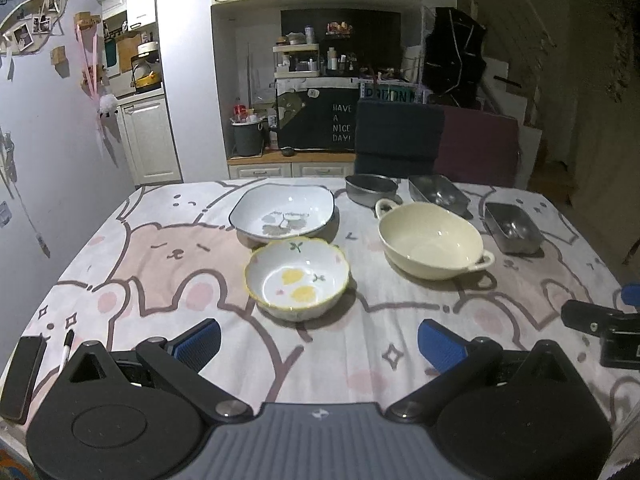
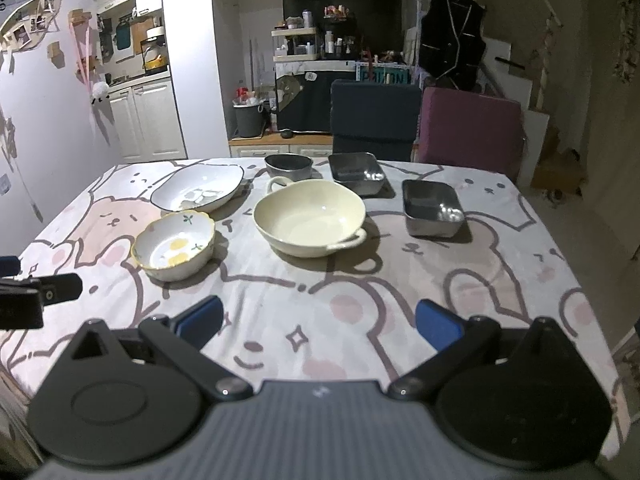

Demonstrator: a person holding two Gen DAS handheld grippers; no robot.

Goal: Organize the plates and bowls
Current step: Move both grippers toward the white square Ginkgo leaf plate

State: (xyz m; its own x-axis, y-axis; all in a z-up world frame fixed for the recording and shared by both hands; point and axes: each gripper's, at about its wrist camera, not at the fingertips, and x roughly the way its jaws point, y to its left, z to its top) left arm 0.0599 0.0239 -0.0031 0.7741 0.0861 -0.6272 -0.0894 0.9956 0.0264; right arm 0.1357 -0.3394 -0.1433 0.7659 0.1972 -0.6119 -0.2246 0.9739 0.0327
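Both the left gripper [image 1: 319, 344] and right gripper [image 2: 319, 322] gape wide, holding nothing, low in frame over bare tablecloth [image 2: 320, 300] before the lemon-print bowl [image 1: 296, 278] and cream bowl [image 2: 310, 218], both empty.

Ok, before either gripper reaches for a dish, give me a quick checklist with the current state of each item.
1. Left gripper open and holding nothing: ok.
2. Right gripper open and holding nothing: ok.
3. Lemon bowl upright, apart from the plate behind it: ok.
4. Cream bowl upright, nothing inside it: ok.
5. Path from left jaws to lemon bowl unobstructed: ok.
6. Two metal trays and the metal bowl holding nothing: cannot tell, too dim and reflective.
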